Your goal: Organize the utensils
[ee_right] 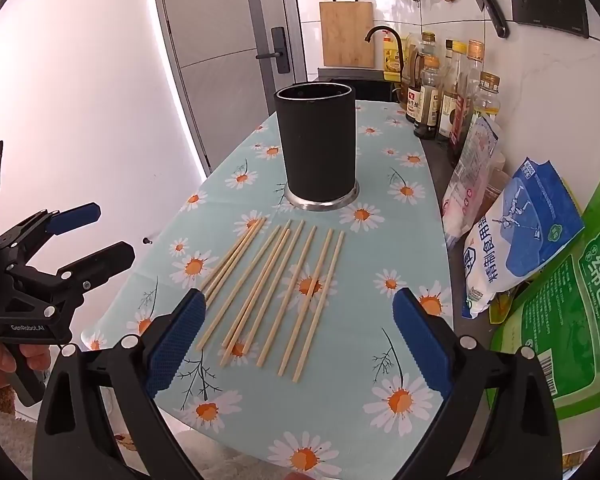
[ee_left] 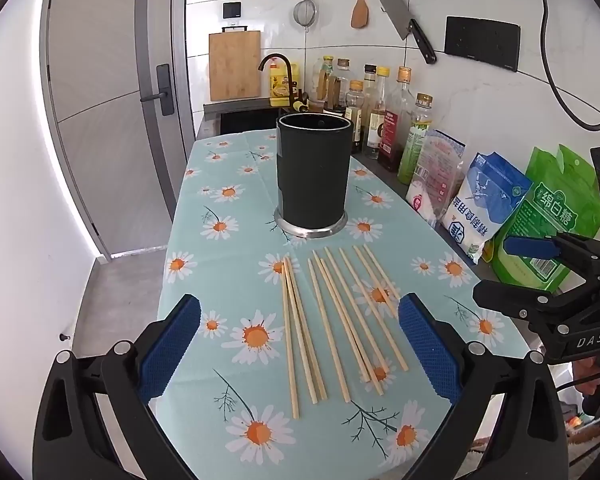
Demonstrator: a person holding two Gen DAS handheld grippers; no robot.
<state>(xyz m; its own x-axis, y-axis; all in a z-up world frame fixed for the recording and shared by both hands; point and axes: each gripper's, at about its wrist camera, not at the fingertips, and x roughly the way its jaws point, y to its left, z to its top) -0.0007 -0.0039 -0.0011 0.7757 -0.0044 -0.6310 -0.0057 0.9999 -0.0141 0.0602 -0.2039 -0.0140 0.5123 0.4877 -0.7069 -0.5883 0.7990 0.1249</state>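
Observation:
Several wooden chopsticks [ee_left: 336,320] lie side by side on a daisy-print tablecloth [ee_left: 228,248], just in front of a tall black cylindrical utensil holder [ee_left: 312,170] with a metal base. The chopsticks [ee_right: 276,288] and holder [ee_right: 318,144] also show in the right wrist view. My left gripper [ee_left: 300,340] is open and empty, hovering above the near ends of the chopsticks. My right gripper [ee_right: 298,336] is open and empty, also above the near ends. Each gripper shows in the other's view, the right one [ee_left: 512,268] and the left one [ee_right: 100,236].
Bags of salt [ee_left: 484,204] and sugar [ee_left: 548,216] and several sauce bottles [ee_left: 392,120] line the right wall. A sink faucet [ee_left: 278,76] and cutting board [ee_left: 234,64] stand behind. A door [ee_left: 108,120] is at the left; the table's left edge drops to the floor.

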